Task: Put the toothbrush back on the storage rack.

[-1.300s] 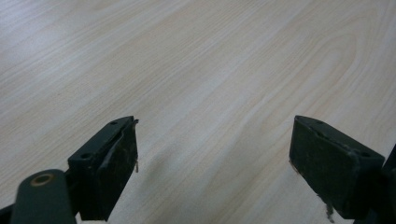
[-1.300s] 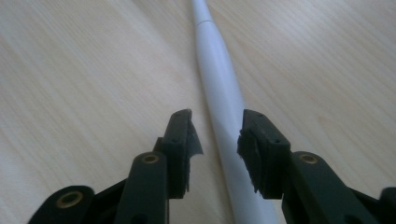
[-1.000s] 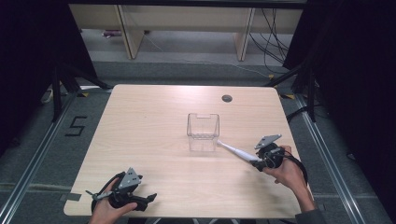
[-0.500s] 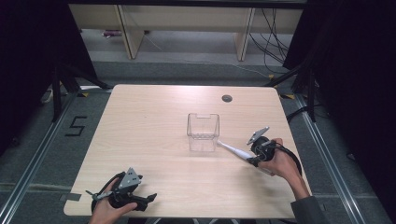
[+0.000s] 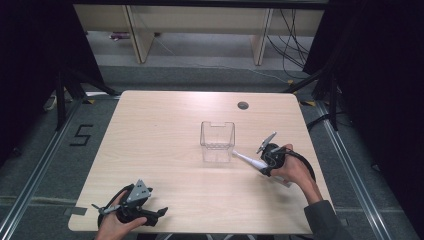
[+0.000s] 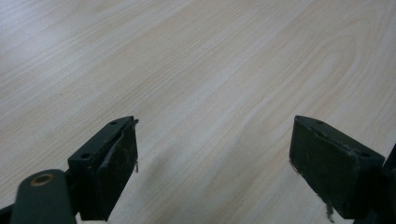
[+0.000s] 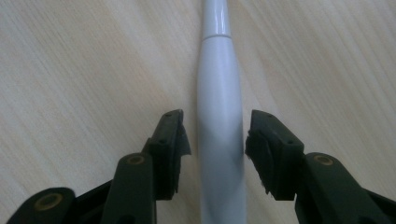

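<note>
Two black pads of the right tongs straddle the white toothbrush handle, half open with slim gaps either side, as it lies on the table beside the clear container: light, rigid, glossy and slippery, best pinched at its thick middle.

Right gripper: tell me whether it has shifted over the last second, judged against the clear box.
Yes. In the high view the right gripper has moved up the picture and slightly left, closer to the clear box, with the white handle between its jaws.

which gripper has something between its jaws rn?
The right gripper: a white toothbrush handle lies between its jaws. The left gripper shows just bare table.
</note>
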A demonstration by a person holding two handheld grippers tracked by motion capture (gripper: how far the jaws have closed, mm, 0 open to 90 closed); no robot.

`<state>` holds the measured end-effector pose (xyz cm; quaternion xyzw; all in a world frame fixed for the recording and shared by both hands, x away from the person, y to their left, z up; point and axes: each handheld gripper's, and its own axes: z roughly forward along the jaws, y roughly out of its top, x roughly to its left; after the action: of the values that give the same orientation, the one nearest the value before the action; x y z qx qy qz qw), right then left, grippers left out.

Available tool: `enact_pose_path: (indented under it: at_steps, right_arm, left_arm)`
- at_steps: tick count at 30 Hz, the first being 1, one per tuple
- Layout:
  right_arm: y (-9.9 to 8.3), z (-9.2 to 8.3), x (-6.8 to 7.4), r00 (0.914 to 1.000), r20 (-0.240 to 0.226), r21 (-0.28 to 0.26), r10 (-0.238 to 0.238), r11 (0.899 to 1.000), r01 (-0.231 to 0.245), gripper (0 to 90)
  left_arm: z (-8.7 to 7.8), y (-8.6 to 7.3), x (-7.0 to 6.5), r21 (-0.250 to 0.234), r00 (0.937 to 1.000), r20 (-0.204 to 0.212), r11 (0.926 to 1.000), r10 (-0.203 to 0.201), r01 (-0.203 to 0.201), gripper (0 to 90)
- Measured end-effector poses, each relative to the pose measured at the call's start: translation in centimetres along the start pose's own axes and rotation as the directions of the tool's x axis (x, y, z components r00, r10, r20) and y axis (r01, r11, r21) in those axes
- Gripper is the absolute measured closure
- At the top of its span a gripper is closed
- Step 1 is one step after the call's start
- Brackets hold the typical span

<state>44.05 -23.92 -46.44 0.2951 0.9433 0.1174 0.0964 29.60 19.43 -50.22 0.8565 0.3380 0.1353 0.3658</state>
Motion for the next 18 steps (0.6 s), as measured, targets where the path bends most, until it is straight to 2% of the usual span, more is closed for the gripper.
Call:
enact_pose_path:
  at_steps: [3,4,5,6,8,13,14,15,18]
  right_arm:
    - [0.5,0.4,-0.1,0.9998,-0.013,0.018,-0.012,1.000,0.013,57.4]
    - [0.6,0.4,0.0,0.9999,-0.009,0.026,0.005,1.000,-0.005,57.5]
    - [0.7,0.4,-0.1,0.9998,-0.017,0.027,-0.007,1.000,0.008,57.9]
    - [0.7,0.4,0.0,0.9998,-0.021,0.034,0.005,0.999,-0.005,58.1]
    - [0.7,0.6,-0.3,0.9997,-0.022,0.034,-0.007,0.999,0.008,59.3]
    - [0.8,0.8,-0.6,0.9996,-0.028,0.062,0.005,0.998,-0.004,61.5]
    - [0.9,1.0,-0.7,0.9995,-0.030,0.062,-0.004,0.998,0.006,61.8]
    - [0.9,0.9,-0.6,0.9993,-0.036,0.073,0.014,0.997,-0.011,62.2]
    - [1.2,1.3,-0.9,0.9988,-0.048,0.085,-0.011,0.996,0.015,63.0]
  left_arm:
    - [0.0,0.0,0.0,-0.002,1.0000,0.000,1.0000,0.001,-0.001,14.7]
    - [0.0,0.0,0.0,-0.001,1.0000,-0.002,1.0000,0.001,-0.001,14.7]
    - [0.0,0.0,0.0,-0.001,1.0000,-0.001,1.0000,0.001,-0.001,14.7]
    - [0.0,0.0,0.0,0.000,1.0000,-0.002,1.0000,0.002,-0.002,14.7]
    - [0.0,0.0,0.0,-0.002,1.0000,-0.001,1.0000,0.000,0.000,14.7]
    - [0.0,0.0,0.0,0.001,1.0000,-0.001,1.0000,0.005,-0.005,14.7]
    - [0.0,0.0,-0.1,0.000,1.0000,-0.002,1.0000,-0.006,0.006,14.7]
    - [0.0,0.0,0.0,0.000,1.0000,0.001,1.0000,0.003,-0.003,14.7]
    - [0.0,0.0,0.0,0.000,1.0000,-0.002,1.0000,0.003,-0.003,14.7]
